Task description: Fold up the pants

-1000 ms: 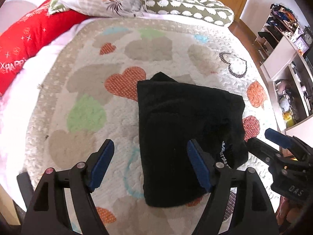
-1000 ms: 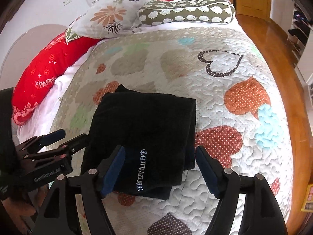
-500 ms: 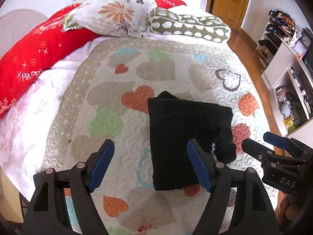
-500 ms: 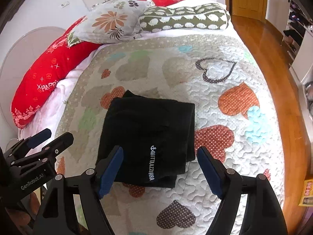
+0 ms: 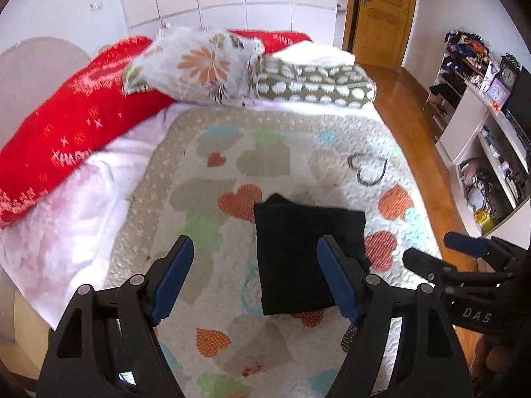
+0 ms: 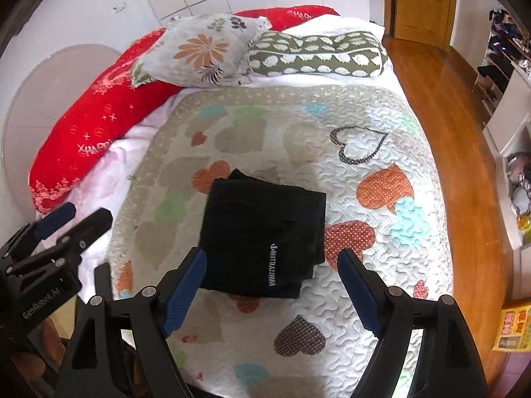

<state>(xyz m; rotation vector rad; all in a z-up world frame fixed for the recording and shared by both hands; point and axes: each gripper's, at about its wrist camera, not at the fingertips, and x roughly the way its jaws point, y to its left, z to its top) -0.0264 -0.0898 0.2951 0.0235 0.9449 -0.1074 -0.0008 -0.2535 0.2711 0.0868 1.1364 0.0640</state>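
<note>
One pair of folded black pants [image 6: 262, 232] lies on the quilt [image 6: 381, 265]; three pillows [image 6: 202, 53] behind. Left gripper [image 5: 255, 278] gapes empty; right gripper [image 6: 272, 285], just widening, holds nothing.

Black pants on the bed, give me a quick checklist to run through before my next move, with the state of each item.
1. black pants folded into a compact rectangle on the heart quilt: ok.
2. Layers squared up: not ok, a corner pokes out at the far edge and lower layers stick out past the near edge.
3. left gripper free of cloth, jaws apart with nothing between them: ok.
4. right gripper free of cloth: ok; its jaws have just been opening, nothing between them.
5. Both grippers lifted clear above the pants: ok.
6. Underside of the fold smooth: cannot tell, hidden.
</note>
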